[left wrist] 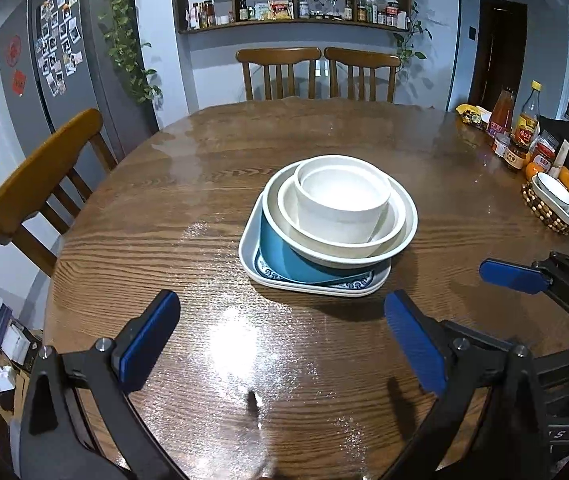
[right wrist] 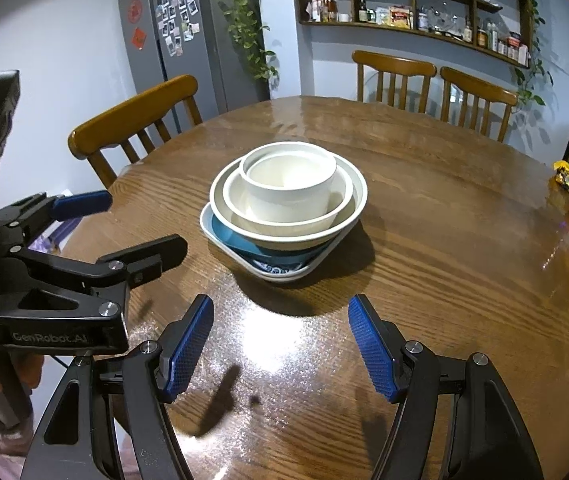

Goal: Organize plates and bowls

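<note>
Wooden round surface (left wrist: pixel 124 240): nested white bowls on square plate (right wrist: pixel 284 208) sit mid-frame, dead ahead of my right gripper (right wrist: pixel 280 344) and my left gripper (left wrist: pixel 280 344), both sets of jaws released, empty.

"GenRobot.AI" can be read in grey lettering on the black body of the left gripper (right wrist: pixel 96 224), seen in the right wrist view. A lone "S" is seen on the right gripper (left wrist: pixel 524 276) — nothing more of that mark is legible. Labels on the bottles (left wrist: pixel 528 120) and red signs on the fridge (right wrist: pixel 152 28) cannot be made out.
</note>
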Demonstrator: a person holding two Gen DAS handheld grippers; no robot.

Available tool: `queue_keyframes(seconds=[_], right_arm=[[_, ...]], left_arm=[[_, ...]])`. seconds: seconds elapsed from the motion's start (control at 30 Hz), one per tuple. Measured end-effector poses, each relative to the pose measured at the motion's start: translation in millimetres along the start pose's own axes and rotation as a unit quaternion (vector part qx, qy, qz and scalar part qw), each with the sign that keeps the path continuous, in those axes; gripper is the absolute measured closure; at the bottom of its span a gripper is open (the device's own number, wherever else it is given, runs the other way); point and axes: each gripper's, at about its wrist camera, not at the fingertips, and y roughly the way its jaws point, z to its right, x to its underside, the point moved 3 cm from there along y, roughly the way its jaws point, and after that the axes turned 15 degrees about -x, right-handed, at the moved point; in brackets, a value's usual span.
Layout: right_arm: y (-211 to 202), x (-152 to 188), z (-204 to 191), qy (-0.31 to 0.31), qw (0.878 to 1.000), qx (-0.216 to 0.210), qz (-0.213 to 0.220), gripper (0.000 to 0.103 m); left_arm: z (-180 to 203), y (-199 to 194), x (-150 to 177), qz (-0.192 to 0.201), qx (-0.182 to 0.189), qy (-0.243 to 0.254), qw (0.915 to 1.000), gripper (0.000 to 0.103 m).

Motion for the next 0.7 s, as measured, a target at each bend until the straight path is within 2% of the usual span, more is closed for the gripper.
queue_keyframes(seconds=[0.1,0.7], right_arm=[[-5.3,0.9,-2.7,-0.002,1.0,0.0,0.006,0.032],[-3.4,2.6,0.1,-0.004,1.0,-0.024,0.006,0.032]], left_arm=[[-3.4,-3.3,0.7,0.006,-0.007,-0.001,1.0,0.001],[1.9,-1.9,0.9,0.008,0.014,0.008,0.9998,0.001]])
